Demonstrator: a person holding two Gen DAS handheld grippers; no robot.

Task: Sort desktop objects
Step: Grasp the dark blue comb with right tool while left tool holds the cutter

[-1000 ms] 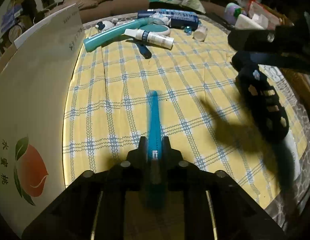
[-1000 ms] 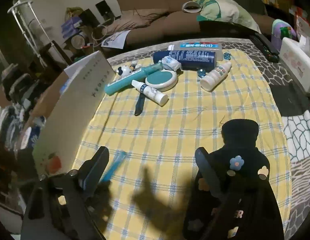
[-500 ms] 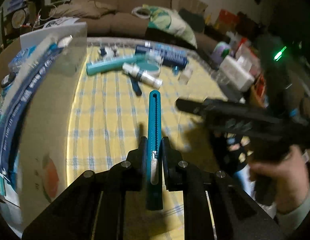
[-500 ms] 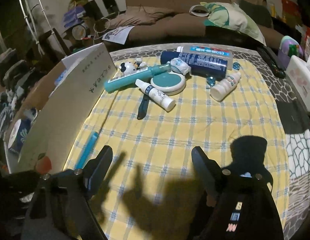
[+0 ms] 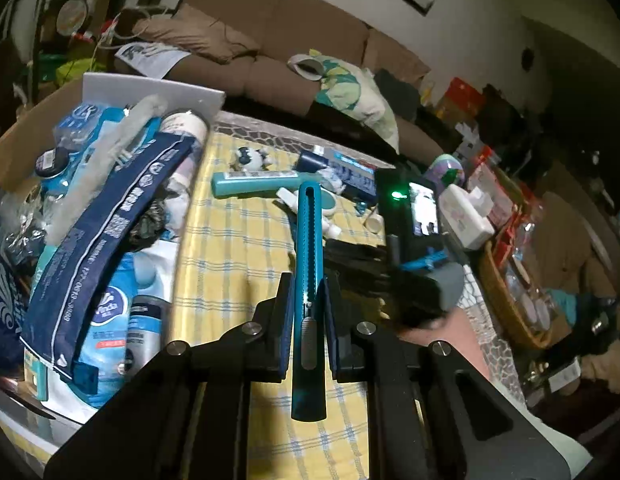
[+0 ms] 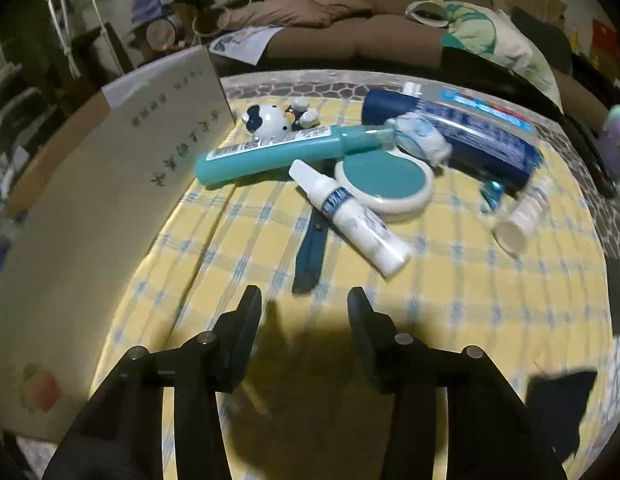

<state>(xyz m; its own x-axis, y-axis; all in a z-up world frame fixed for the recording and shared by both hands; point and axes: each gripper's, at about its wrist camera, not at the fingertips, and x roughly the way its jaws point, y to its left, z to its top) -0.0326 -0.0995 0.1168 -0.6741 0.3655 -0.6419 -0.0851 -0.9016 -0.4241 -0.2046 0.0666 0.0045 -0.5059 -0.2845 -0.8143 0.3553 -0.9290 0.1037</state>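
Observation:
My left gripper (image 5: 308, 300) is shut on a teal utility knife (image 5: 308, 240) and holds it raised above the yellow checked cloth (image 5: 230, 256), beside the cardboard box (image 5: 14, 144) full of packets on the left. My right gripper (image 6: 303, 304) is open and empty, low over the cloth (image 6: 449, 304), just short of a dark blue knife (image 6: 310, 252). Beyond lie a white spray bottle (image 6: 349, 216), a teal tube (image 6: 270, 156), a round teal compact (image 6: 383, 184), a dark blue tube (image 6: 453, 132), a small white bottle (image 6: 521, 216) and a cow figurine (image 6: 270, 118).
The box's flap (image 6: 110, 200) stands along the cloth's left edge. A brown sofa (image 6: 369, 32) with a pillow lies behind the table. A basket (image 5: 505, 292) and cluttered items sit to the right. The right gripper's body (image 5: 413, 240) shows in the left wrist view.
My left gripper has lifted the teal knife from the cloth and swung toward the box. My right gripper has moved forward toward the pile of objects, away from a black object.

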